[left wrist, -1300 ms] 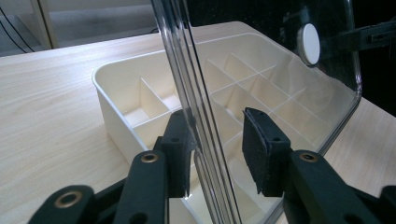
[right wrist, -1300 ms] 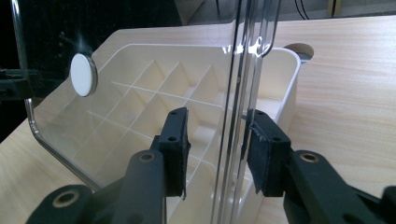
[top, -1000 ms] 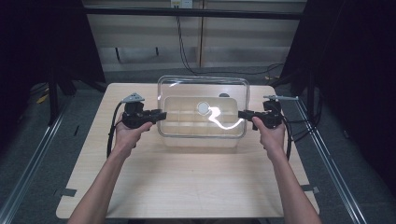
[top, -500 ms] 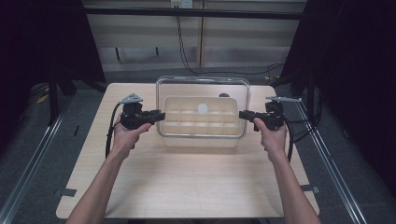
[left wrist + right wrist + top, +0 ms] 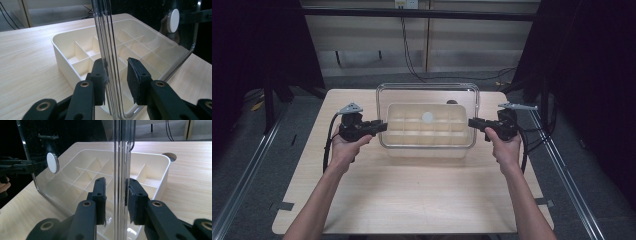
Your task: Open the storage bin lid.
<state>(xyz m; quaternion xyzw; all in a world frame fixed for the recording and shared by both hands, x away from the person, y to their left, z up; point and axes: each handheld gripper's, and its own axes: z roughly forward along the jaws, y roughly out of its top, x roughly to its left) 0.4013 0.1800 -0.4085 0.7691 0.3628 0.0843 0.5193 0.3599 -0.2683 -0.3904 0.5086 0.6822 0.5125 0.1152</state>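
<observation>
Lid point(image 5: 427, 95) now raised above tray point(image 5: 427, 142) (clear, white knob), left claw point(image 5: 382, 126) and right claw point(image 5: 473, 123) clenched on its ends.

Both forearms are bare, no sleeves showing. The left gripper point(image 5: 381, 126) and right gripper point(image 5: 473, 123) are matte black, each topped by a grey three-cornered plate and trailing a black cable. Their black jaws carry brass-ringed pivots, small screws and dark flat pads.

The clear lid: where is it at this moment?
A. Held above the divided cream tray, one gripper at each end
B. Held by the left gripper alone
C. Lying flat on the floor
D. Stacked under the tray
A: the clear lid is above the cream tray, with the left gripper and the right gripper clamped on its opposite ends.
</observation>
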